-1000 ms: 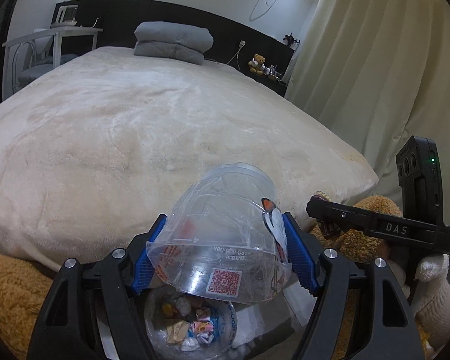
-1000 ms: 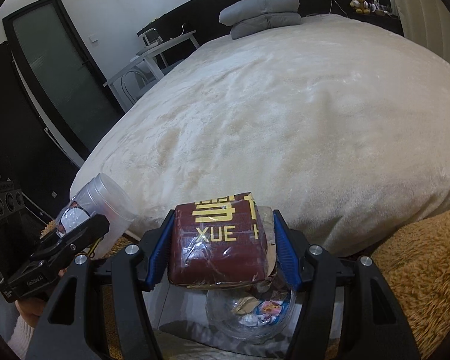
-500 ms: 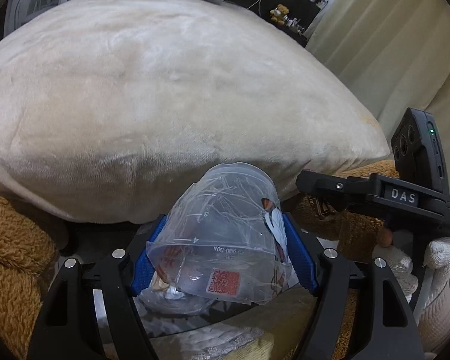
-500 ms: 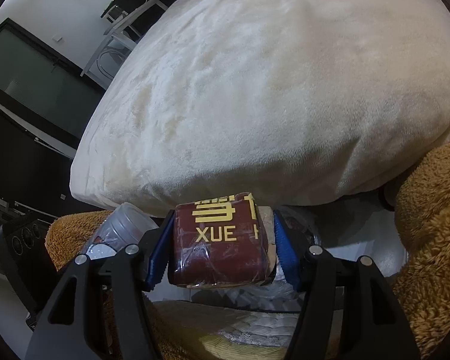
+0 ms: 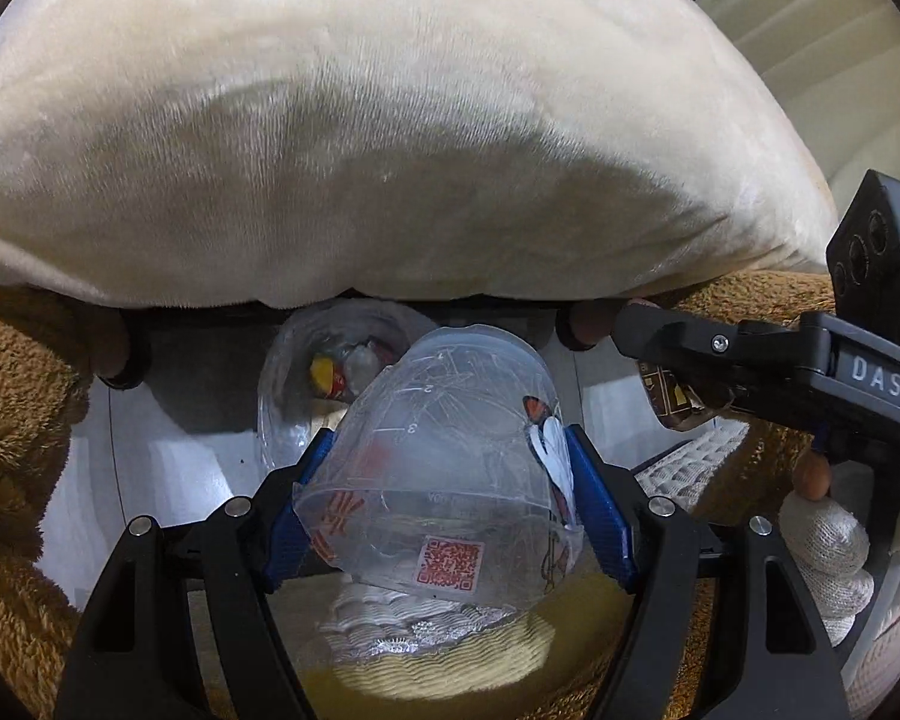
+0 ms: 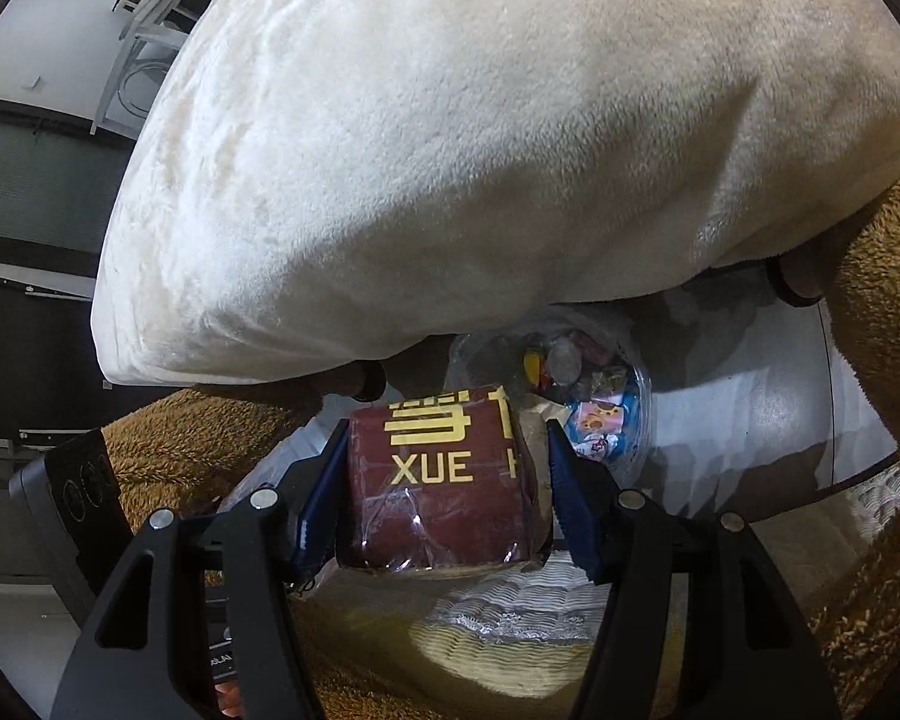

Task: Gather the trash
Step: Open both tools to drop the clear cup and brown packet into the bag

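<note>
Below the plush cream blanket [image 5: 390, 138], we see our left gripper [image 5: 450, 492] pinching a crinkled clear plastic cup [image 5: 444, 468] and our right gripper [image 6: 444, 480] clamping a glossy maroon wrapped box [image 6: 444, 474], both just in front of the transparent trash-filled bag [image 6: 594, 402].

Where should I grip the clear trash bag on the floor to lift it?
Take the clear trash bag by its open rim, coming from above: the mouth faces up, the film is loose, and wrappers fill the bottom. Both grippers are full now: crushed cup, maroon box.
</note>
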A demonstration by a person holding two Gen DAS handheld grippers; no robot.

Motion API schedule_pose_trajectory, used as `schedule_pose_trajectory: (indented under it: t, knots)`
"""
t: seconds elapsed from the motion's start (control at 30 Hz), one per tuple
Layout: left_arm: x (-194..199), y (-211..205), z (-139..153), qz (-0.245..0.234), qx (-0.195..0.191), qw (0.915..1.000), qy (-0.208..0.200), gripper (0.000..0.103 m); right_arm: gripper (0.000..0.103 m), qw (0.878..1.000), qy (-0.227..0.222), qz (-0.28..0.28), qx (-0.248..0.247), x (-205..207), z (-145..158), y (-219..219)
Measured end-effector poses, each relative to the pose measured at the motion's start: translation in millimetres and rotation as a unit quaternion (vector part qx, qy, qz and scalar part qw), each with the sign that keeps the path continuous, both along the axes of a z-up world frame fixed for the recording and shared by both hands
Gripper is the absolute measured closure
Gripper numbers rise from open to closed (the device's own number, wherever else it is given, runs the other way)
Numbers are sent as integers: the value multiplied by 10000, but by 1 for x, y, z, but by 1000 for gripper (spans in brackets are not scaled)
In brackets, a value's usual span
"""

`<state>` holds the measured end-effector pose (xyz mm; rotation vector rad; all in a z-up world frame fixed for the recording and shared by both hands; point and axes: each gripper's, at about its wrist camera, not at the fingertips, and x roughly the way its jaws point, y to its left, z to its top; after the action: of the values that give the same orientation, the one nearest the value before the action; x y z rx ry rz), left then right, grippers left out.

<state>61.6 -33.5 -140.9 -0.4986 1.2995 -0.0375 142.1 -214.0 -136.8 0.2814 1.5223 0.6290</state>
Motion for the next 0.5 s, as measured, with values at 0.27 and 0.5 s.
schedule_pose_trajectory:
  t: [0.27, 0.5]
  knots:
    - [5, -3, -11, -187, -174, 9993, 287, 23, 31, 9999, 34, -77, -58, 3, -4, 5]
    - [3, 3, -18, -92, -59, 9992, 380, 15, 24, 9996, 148, -240, 48, 7, -12, -7]
